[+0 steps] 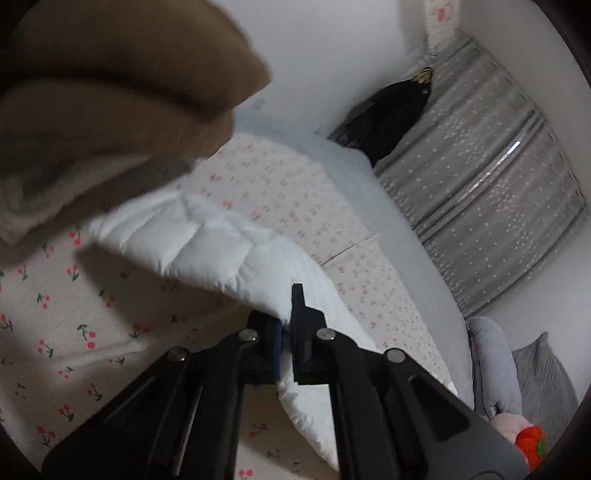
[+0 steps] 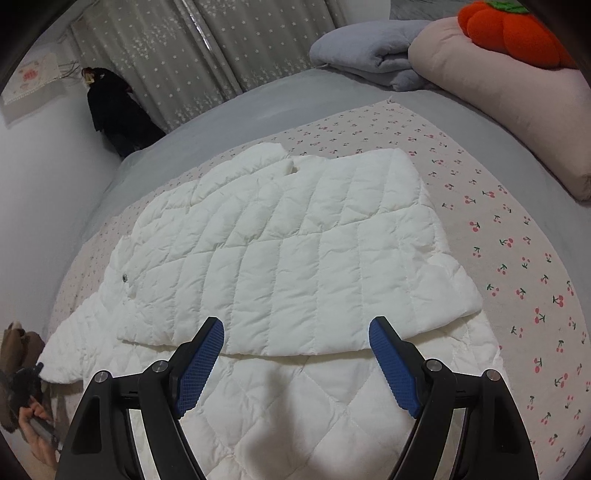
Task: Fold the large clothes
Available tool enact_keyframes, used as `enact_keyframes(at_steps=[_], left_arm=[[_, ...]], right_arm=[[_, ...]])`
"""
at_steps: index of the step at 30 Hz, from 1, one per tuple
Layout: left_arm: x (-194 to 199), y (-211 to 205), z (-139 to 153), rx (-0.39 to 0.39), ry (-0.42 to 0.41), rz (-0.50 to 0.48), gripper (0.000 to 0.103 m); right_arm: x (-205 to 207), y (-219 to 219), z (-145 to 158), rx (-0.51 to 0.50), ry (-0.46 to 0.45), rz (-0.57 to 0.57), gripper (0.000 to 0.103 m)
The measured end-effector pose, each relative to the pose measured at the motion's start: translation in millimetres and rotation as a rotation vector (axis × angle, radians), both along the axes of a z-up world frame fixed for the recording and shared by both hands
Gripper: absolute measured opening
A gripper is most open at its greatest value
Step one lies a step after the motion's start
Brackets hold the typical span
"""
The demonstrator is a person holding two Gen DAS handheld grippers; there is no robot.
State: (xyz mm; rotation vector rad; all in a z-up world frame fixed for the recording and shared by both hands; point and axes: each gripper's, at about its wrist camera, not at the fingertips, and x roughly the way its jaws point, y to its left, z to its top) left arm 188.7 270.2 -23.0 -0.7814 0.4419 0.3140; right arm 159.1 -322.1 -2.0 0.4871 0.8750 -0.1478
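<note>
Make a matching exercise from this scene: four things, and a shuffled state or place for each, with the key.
Things:
1. left claw
2. right claw
3. white quilted jacket
4. orange plush

States or places:
A. open, above the jacket
B. on the pink bedding roll
C. shut on a jacket edge
D. spread on the cherry-print sheet

Pairs: 1-C, 2-A, 3-D, 4-B

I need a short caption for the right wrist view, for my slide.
Open right gripper hovers above a white quilted jacket, partly folded on the cherry-print sheet.
</note>
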Motion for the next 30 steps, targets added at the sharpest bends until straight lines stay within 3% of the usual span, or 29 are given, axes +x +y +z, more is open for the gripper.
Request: enact_keyframes(at_steps=[3, 8, 13, 17, 23, 27, 30], left_arm=[[-9.3, -42.7, 37.0, 0.123, -0.086, -0.064, 0.004], [-6.6, -115.4, 80.8, 0.203, -0.149, -0.224, 0.004], [6.4, -192.1, 115.5, 0.276, -0.187, -0.400, 0.004], [21.6, -248.9, 125.6, 0.343, -0.166, -0.549, 0.004], [30.2, -336.8, 98.3, 0.396, -0.088, -0.799, 0.004], [41.2, -387.1, 43.7, 0.419, 0.079, -1.044, 0.005], [48.7, -405.8, -8.9, 0.422, 0.232, -1.153, 0.007]], right_arm=[[-3.3, -9.5, 1.9, 0.030, -0.011, -0.009, 0.083], [-8.4, -21.1, 4.8, 0.066, -0.025, -0.017, 0.083], [-14.6, -32.5, 8.2, 0.089, -0.040, -0.029, 0.083], [-16.3, -41.4, 6.9, 0.132, -0.048, -0.049, 0.083], [-16.7, -46.7, 5.9, 0.158, -0.049, -0.046, 0.083], [-16.2, -50.3, 5.5, 0.161, -0.047, -0.047, 0.083], [-14.2, -48.2, 2.4, 0.159, -0.033, -0.039, 0.083]])
